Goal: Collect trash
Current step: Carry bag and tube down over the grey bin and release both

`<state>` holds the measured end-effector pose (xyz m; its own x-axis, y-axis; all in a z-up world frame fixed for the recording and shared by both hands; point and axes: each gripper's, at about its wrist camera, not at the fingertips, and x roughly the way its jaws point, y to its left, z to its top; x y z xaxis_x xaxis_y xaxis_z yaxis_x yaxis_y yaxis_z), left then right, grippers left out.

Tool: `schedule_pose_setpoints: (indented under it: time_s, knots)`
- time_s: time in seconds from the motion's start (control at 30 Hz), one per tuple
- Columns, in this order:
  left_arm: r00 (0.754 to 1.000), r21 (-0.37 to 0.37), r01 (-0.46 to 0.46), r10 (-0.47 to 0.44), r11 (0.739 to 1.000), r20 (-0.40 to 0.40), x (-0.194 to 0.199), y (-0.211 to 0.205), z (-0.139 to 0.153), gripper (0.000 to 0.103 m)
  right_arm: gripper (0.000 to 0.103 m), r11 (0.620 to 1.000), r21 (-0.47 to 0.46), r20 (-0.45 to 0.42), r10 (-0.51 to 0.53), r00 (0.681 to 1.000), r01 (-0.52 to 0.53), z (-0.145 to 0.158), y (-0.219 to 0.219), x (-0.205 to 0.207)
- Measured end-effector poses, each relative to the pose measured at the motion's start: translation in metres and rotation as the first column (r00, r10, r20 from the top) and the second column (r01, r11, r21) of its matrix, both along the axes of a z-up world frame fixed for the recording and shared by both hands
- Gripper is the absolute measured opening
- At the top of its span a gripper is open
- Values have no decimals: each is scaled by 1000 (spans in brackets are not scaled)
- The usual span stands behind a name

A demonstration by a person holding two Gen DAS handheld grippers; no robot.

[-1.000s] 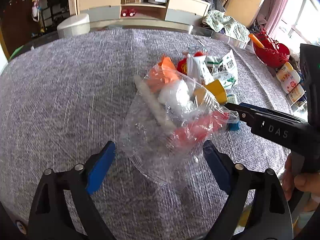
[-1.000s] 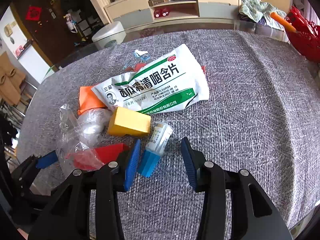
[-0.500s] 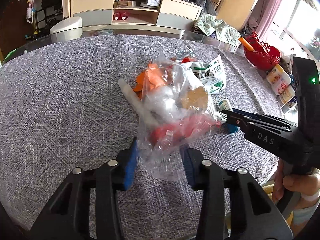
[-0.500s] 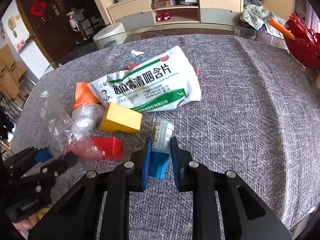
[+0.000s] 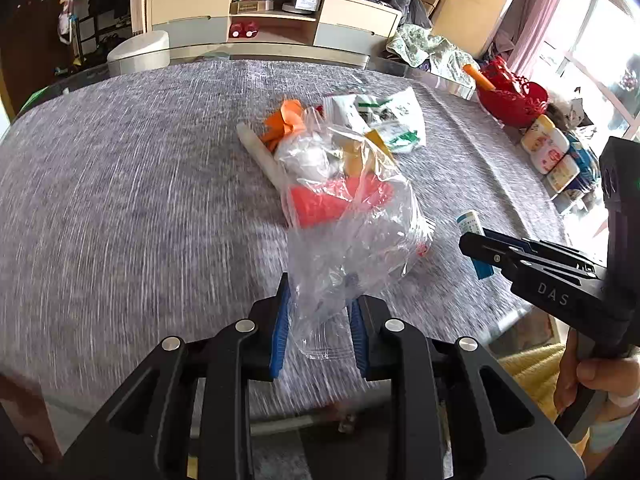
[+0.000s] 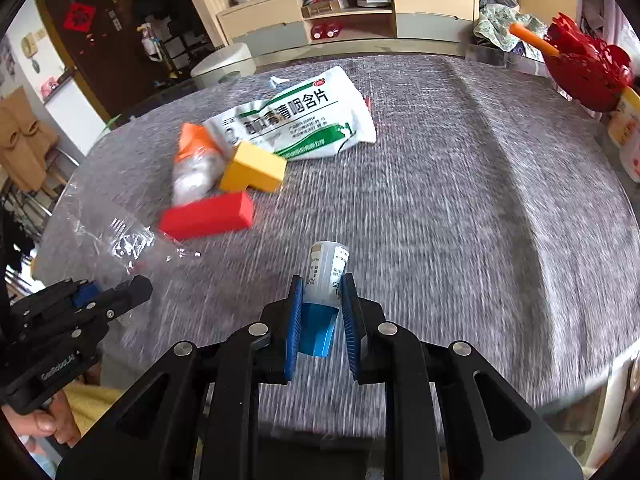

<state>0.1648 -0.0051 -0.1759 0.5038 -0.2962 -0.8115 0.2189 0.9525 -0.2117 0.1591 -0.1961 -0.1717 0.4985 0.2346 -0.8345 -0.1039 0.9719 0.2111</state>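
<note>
Two grippers at work over grey tablecloth (image 5: 120, 200): left gripper (image 5: 318, 320) clamped on clear bag (image 5: 352, 248), right gripper (image 6: 322, 316) clamped on small bottle (image 6: 326, 272) w/ blue cap – best lift bag mouth wide, drop bottle in cap-first

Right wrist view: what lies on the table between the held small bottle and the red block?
Nothing: in the right wrist view, only bare grey tablecloth lies between the small bottle in the right gripper and the red block.
</note>
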Motion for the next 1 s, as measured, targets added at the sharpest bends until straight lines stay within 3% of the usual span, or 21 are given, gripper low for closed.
schedule_pose_setpoints:
  time_s: [0.43,0.7,1.0]
  knots:
    - [1000,9,4,-4,1000,-26,-91,-9,-5,25,21,1000,-4,-4,8,1000,-8,4,-12,-83]
    - [996,40,32,-28,999,-80,-129,-23,-31,25,21,999,-9,-50,33,998,-33,-23,-3,-118]
    - [980,54,37,-26,998,-195,-146,-31,-84,26,21,999,-18,-147,31,989,-34,-70,-1,-134]
